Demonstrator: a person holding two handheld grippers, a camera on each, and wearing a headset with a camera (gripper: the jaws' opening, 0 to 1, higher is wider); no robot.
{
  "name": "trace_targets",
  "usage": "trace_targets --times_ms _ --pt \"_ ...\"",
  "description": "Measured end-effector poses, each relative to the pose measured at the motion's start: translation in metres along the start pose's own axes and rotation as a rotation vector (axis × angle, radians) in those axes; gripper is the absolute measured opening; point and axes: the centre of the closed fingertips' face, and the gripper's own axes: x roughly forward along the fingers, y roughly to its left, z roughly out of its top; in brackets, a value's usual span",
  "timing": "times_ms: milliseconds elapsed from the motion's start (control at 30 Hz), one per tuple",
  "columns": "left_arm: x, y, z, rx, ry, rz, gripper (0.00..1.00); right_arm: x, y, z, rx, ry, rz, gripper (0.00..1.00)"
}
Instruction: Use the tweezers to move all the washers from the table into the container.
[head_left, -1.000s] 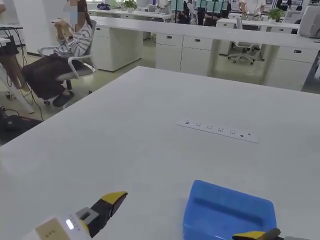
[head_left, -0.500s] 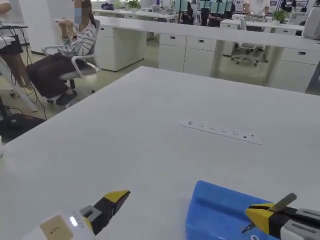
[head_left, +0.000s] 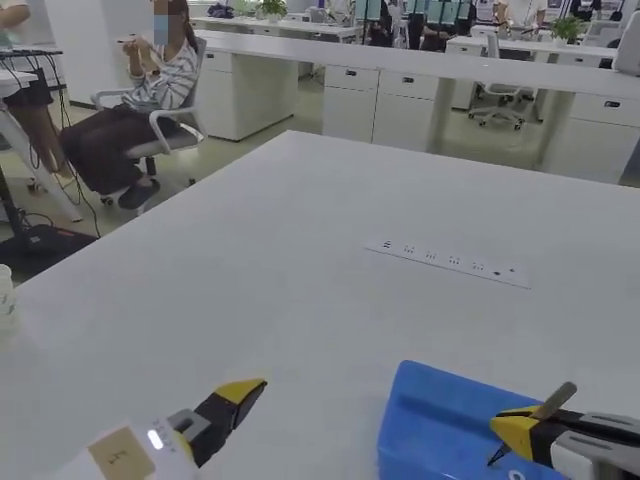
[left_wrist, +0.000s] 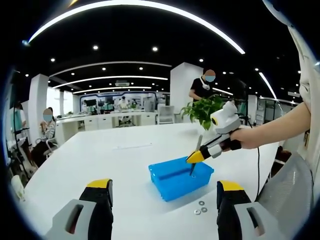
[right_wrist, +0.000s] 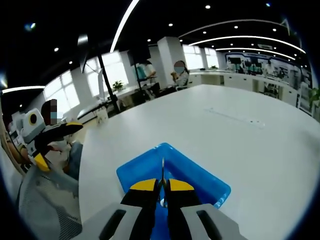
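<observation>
Here the right gripper (right_wrist: 162, 186) pinches the tweezers (right_wrist: 162, 172) tips-down over the blue container (right_wrist: 202, 179), while the left gripper (left_wrist: 164, 185) gapes empty near washers (left_wrist: 201, 203) on the table (left_wrist: 125, 160).

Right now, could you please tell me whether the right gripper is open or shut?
Shut on the tweezers: the right gripper has its yellow-tipped fingers pressed together around them, over the blue container.

My head view looks forward and down over the broad white surface (head_left: 280, 290), with the shallow blue plastic container (head_left: 440, 425) close at its lower edge. The left gripper view sits low over that surface and faces the container from near. The right gripper view hangs just above the container, facing across the surface, and all three views share both.
</observation>
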Motion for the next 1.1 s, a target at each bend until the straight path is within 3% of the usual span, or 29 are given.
trace_targets --times_ms 600,1100 --pt "0.001 -0.001 -0.001 0.000 0.003 -0.003 0.86 0.011 -0.015 -0.014 0.011 0.062 -0.023 0.03" --pt "0.001 -0.001 -0.002 0.002 0.010 -0.006 0.86 0.015 -0.017 -0.018 -0.014 0.087 -0.028 0.04"
